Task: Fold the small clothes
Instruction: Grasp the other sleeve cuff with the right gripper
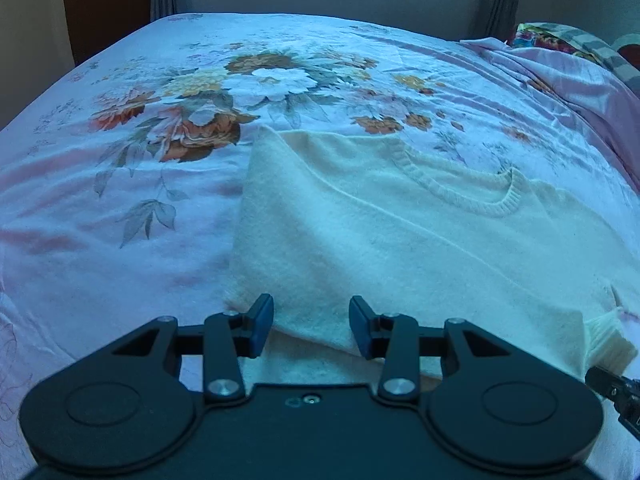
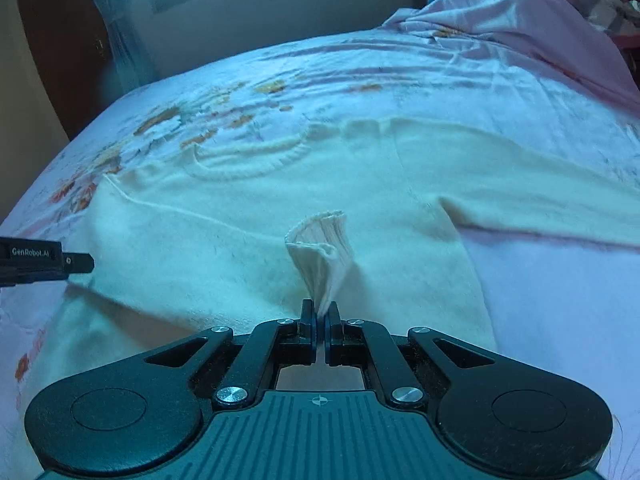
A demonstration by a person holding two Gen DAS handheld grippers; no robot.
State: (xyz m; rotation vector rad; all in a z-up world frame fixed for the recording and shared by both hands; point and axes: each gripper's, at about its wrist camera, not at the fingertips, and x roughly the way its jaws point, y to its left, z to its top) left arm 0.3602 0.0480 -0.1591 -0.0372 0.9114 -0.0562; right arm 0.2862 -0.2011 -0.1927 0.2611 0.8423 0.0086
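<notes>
A cream sweater (image 1: 400, 240) lies flat on the bed (image 1: 120, 200), collar toward the far edge, with one side already folded over the body. The right gripper (image 2: 320, 316) is clenched on the ribbed cuff (image 2: 324, 248) of a sleeve, which stands up out of the jaws over the middle of the sweater. The left gripper (image 1: 311, 326) is released, jaws wide apart, hovering just above the folded near-left edge of the sweater.

The hold on the cuff looks thin, only the fabric's end is pinched, so a pull across could slip it free and drop the sleeve crooked. Dragging the sleeve could also shift the folded side, since nothing pins it.

The sweater's hem is hidden under both grippers, and the other sleeve, probably tucked inside the fold, cannot be made out
</notes>
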